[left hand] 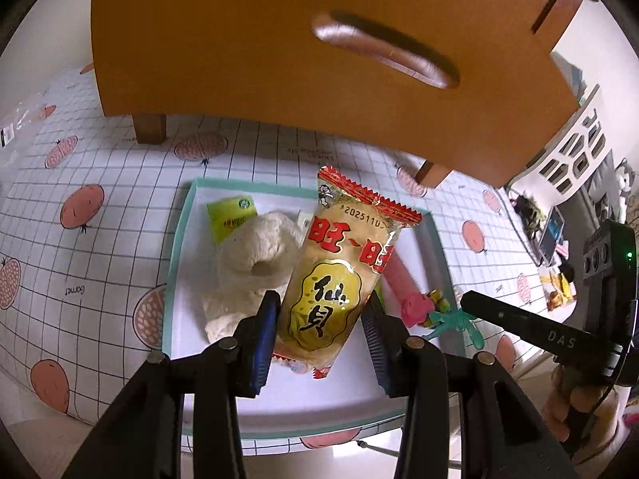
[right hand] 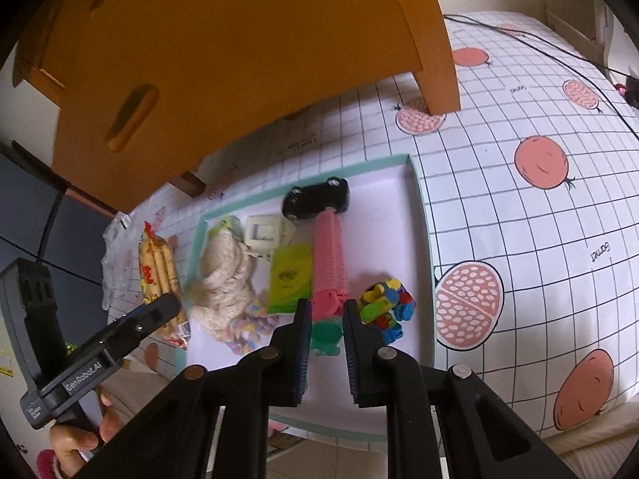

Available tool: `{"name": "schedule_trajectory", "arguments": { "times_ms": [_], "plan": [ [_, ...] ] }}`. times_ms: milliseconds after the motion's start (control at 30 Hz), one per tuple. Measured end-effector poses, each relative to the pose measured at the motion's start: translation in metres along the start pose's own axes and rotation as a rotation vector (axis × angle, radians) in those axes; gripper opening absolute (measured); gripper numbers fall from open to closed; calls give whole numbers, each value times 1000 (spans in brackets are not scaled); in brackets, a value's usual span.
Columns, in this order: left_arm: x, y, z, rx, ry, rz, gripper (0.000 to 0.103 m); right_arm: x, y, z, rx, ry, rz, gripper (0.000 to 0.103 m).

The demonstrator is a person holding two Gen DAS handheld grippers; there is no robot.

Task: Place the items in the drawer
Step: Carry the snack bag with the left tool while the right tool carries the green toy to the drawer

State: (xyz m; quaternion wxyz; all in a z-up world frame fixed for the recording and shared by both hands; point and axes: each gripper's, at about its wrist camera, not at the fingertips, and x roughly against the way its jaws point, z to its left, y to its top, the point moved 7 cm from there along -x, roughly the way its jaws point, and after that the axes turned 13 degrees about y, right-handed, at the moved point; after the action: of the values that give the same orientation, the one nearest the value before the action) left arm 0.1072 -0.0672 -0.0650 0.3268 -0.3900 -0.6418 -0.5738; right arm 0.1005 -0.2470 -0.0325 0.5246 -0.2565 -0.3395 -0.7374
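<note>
While the left gripper [left hand: 321, 319] clamps the rice cracker packet [left hand: 343, 275] above the tray [left hand: 181, 239], the packet's long axis runs away from the camera, red crimped end farthest. Its near end is hidden between the pads. Empty, the right gripper [right hand: 327, 327] stands parted over the pink toy [right hand: 329, 263].

This is looking like a lived-in home, likely a living room or bedroom. A tablecloth [right hand: 519, 239] printed with a black grid and pink pomegranates is covering the work surface, and a small orange wooden drawer cabinet [left hand: 279, 60] on short legs is standing at its far side. Far right in the left wrist view, a white openwork shelf unit [left hand: 575, 151] is rising beside a plush husky toy [left hand: 623, 183], with household clutter lying on a surface below them. Black cables [right hand: 539, 40] are trailing across the far right of the cloth.
</note>
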Motion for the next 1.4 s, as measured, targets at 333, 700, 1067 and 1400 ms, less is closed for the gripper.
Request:
{"name": "schedule_trajectory", "arguments": {
  "times_ms": [333, 700, 1067, 1400],
  "plan": [
    [38, 21, -1, 10, -36, -104, 43, 40, 22, 38, 68, 70, -106, 17],
    [131, 92, -4, 5, -68, -306, 43, 112, 79, 111, 189, 172, -269, 17],
    [183, 192, -19, -72, 26, -420, 43, 160, 172, 189, 374, 64, -396, 17],
    [144, 214, -3, -49, 92, -325, 43, 129, 205, 175, 347, -45, -333, 17]
  ]
}}
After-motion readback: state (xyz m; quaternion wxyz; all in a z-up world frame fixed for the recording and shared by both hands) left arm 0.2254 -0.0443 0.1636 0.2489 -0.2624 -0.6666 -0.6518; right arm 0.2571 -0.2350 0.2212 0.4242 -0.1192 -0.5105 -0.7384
